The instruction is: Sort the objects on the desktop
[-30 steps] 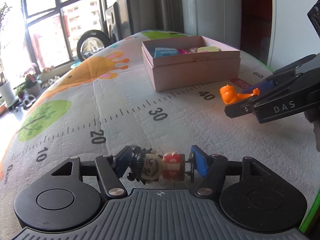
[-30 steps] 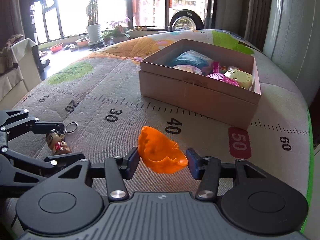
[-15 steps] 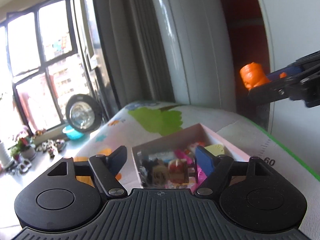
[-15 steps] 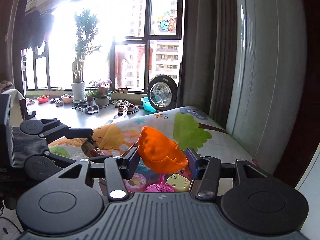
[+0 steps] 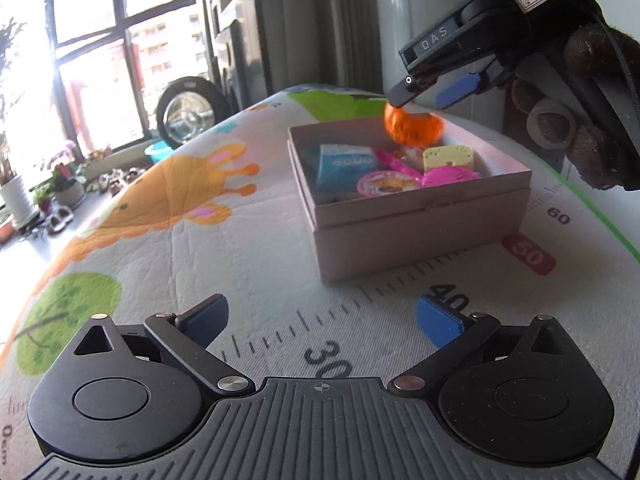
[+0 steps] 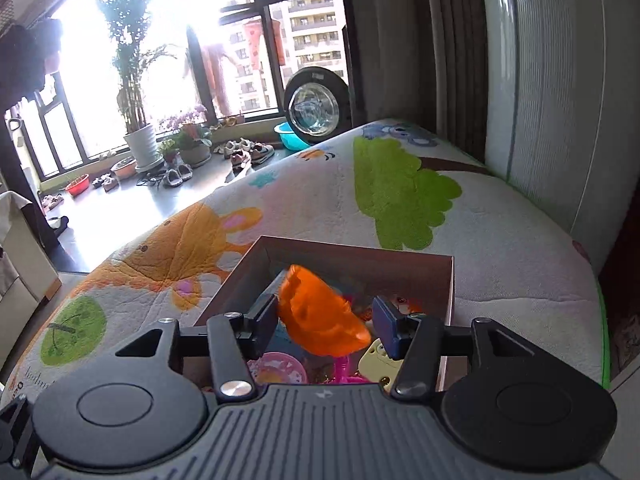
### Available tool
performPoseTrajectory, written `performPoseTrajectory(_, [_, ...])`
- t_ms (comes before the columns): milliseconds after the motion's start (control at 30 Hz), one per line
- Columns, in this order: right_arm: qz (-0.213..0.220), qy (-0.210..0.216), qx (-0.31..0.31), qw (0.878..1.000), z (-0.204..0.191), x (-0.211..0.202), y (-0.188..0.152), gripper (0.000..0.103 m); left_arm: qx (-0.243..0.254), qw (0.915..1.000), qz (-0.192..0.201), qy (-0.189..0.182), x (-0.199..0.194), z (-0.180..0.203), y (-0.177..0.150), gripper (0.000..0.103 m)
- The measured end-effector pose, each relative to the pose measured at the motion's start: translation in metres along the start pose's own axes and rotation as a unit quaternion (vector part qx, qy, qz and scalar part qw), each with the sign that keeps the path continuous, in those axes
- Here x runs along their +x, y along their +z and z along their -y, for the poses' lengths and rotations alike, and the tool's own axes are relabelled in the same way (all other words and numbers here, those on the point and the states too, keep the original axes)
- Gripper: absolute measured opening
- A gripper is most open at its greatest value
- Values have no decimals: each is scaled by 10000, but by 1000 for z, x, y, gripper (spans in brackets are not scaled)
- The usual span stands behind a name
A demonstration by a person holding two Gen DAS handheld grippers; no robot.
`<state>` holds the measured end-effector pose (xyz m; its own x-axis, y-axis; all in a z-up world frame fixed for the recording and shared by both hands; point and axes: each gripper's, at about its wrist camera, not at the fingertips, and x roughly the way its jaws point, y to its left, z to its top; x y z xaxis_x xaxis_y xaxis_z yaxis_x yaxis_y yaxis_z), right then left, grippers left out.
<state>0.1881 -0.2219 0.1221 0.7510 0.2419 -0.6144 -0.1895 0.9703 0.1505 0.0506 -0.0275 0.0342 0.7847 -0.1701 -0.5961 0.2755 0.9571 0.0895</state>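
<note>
Right wrist view: right tool [image 6: 326, 320] hangs over the pink box [image 6: 447, 280] w/ the orange toy [image 6: 320, 316] between its blue pads; jaws have just been opening, a gap shows on the right pad side, and the toy looks blurred and tilted, so prob. dropping free, not gripped any more. In the left wrist view that toy [image 5: 412, 128] sits just under the right tool's tip [image 5: 436, 88], above the box's far corner. Left tool [image 5: 320, 322] has just been opening too: jaws spread wide, nothing between them, hovering over the mat short of the box [image 5: 420, 232]. Handling guess: toy looks like thin hollow moulded plastic, light, stiff, smooth and a bit slippery, rounded, so it may roll or bounce on landing; best hold is across the narrow body w/ flat pads, not on the curved dome. Box already holds a blue packet [image 5: 344, 166], a yellow block [image 5: 448, 158], pink round bits [image 5: 448, 178]; cardboard walls, light, could slide if nudged. Surface is a padded kids' play mat [image 5: 200, 248] w/ printed ruler, giraffe, trees; soft, grippy. Room: big bright window [image 6: 160, 60], potted plants, shoes on the floor, curtain at right.
</note>
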Motion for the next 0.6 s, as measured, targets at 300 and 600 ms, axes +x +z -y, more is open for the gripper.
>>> performPoseTrajectory(300, [465, -19, -219, 9987, -25, -69, -79, 83, -778, 9961, -392, 107, -5, -15, -21, 103])
performPoseTrajectory(600, [135, -584, 129, 9981, -36, -75, -168, 96, -864, 9944, -463, 396, -3, 1, -36, 103])
